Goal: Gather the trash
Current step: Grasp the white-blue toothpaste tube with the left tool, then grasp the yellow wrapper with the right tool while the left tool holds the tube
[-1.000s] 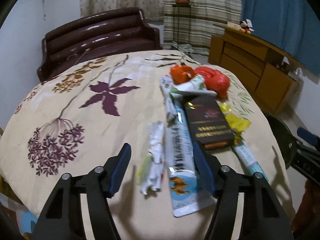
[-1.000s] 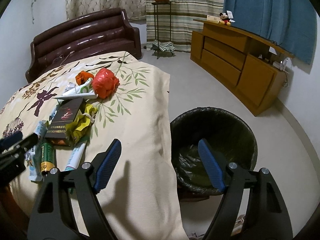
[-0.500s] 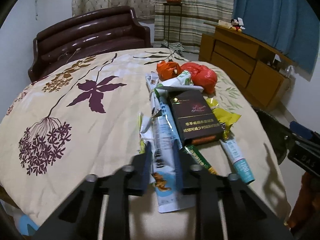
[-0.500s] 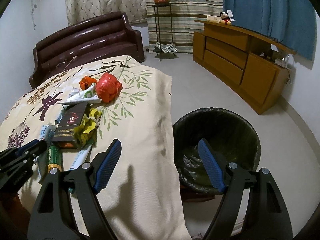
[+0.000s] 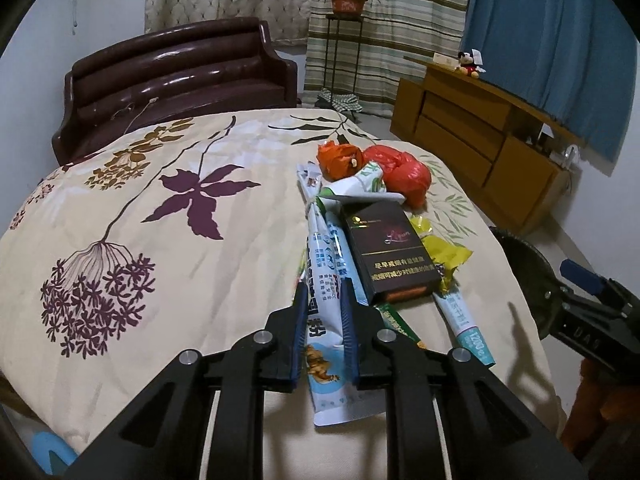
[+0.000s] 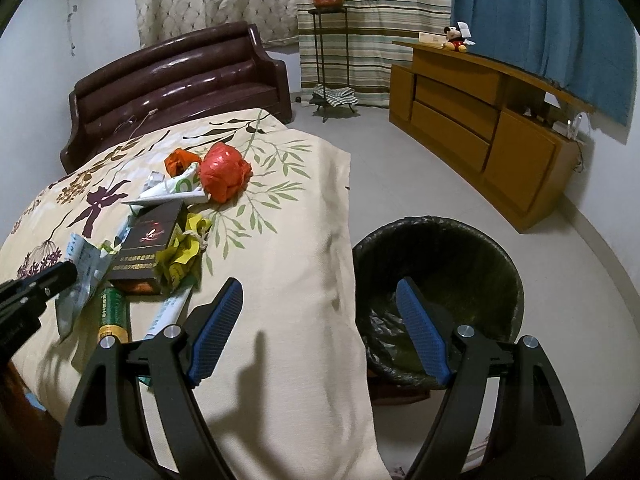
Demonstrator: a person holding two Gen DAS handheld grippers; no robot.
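Note:
A pile of trash lies on the floral table cloth (image 5: 168,248). My left gripper (image 5: 324,300) is shut on a long white and blue wrapper (image 5: 326,332), which also shows in the right wrist view (image 6: 82,264). Beside it lie a dark cigarette box (image 5: 386,252), a yellow wrapper (image 5: 442,254), a green battery (image 6: 112,312), a toothpaste tube (image 5: 464,322), an orange wad (image 5: 340,158) and a red bag (image 5: 400,172). My right gripper (image 6: 320,332) is open and empty, between the table edge and the black-lined bin (image 6: 448,264).
A dark brown sofa (image 5: 176,76) stands behind the table. A wooden cabinet (image 6: 480,120) runs along the right wall with a toy mouse (image 6: 456,38) on top. A plant stand (image 6: 328,40) is by the striped curtain. The bin stands on the floor right of the table.
My left gripper has shut on the long white and blue wrapper and lifted its near end. The right gripper has stayed open and moved a little.

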